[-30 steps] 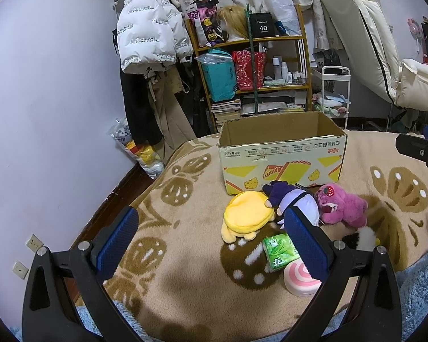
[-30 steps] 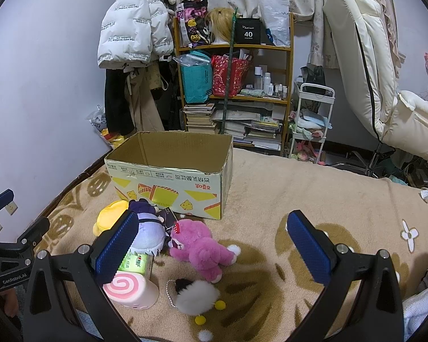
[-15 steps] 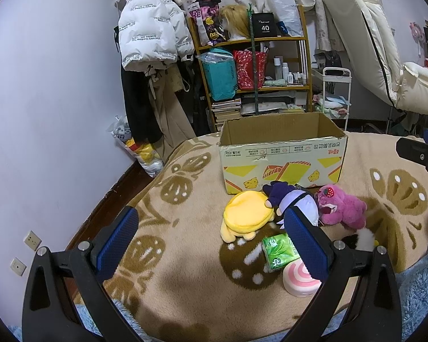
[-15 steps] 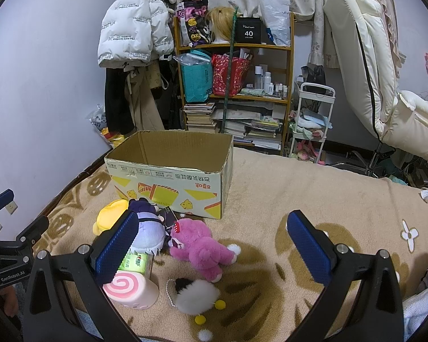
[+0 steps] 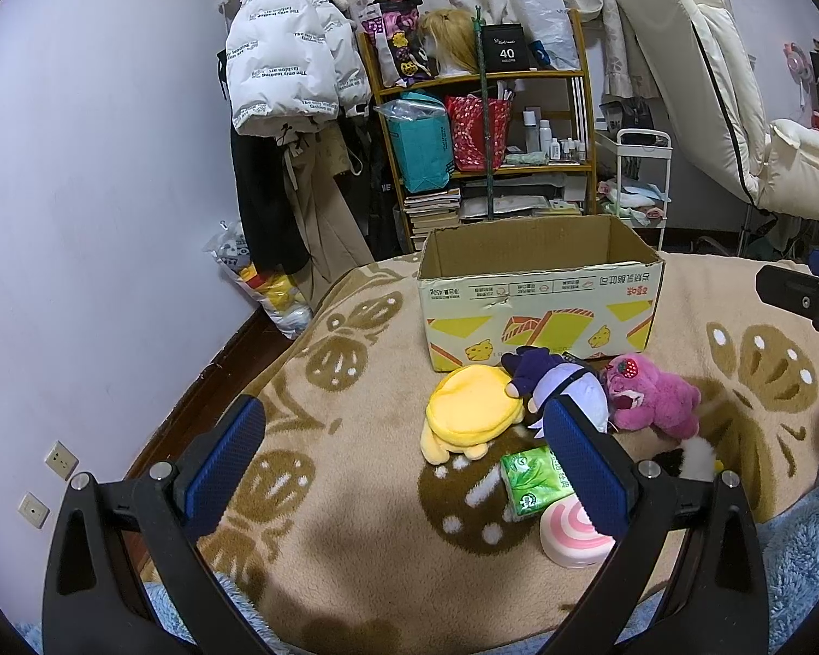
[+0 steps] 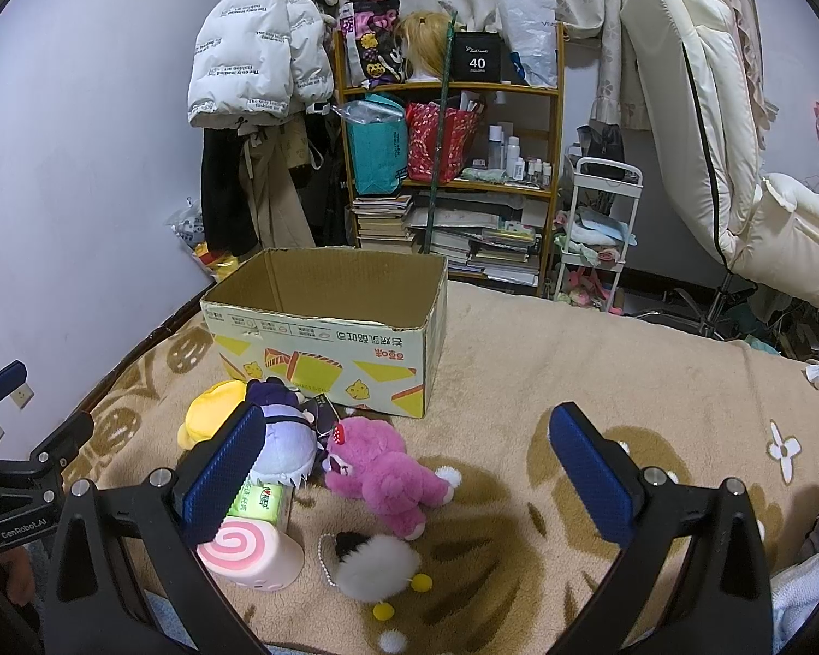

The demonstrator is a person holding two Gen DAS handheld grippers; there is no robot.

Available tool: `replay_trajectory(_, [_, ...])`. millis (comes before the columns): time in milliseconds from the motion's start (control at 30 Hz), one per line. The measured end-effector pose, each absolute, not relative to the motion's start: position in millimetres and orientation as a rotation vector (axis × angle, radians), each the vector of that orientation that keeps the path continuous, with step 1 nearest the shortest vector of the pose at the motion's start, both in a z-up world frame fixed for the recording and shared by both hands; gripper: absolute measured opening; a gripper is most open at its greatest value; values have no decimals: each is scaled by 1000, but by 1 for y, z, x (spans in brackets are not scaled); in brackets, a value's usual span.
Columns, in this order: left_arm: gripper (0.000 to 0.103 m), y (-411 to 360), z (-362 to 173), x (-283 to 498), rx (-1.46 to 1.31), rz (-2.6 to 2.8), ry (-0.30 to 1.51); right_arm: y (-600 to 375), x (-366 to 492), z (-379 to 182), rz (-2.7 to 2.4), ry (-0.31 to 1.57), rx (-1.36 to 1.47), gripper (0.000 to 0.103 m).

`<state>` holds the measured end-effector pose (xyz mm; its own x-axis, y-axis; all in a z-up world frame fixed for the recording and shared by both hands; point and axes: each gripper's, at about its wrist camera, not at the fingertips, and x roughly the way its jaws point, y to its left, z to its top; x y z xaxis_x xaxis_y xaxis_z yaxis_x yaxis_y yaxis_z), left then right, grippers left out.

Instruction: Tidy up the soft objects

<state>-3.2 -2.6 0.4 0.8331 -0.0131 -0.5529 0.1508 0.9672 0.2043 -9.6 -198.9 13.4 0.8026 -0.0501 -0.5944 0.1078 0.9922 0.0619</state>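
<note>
Left tongs (image 5: 404, 453) and right tongs (image 6: 404, 453) both spread wide, holding nothing, hovering over the blanket (image 6: 546, 360). Pink plush (image 6: 387, 472), purple plush (image 6: 284, 436), yellow plush (image 5: 472, 409) clustered just in front of the open cardboard box (image 6: 327, 344), none inside

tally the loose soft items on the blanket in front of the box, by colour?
Yellow: 1, plush
Purple: 1, plush
Pink: 2, bear, swirl roll
Green: 1, tissue pack
White and black: 1, fluffy charm
Total: 6
</note>
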Motion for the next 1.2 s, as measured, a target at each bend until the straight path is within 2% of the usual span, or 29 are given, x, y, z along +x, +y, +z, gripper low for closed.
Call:
replay_trajectory(733, [101, -8, -7, -3, 256, -98, 594, -199, -7, 11, -85, 643, 92, 103])
replay_trajectory(1200, [101, -25, -24, 2, 313, -166, 664, -199, 3, -6, -61, 735, 89, 103])
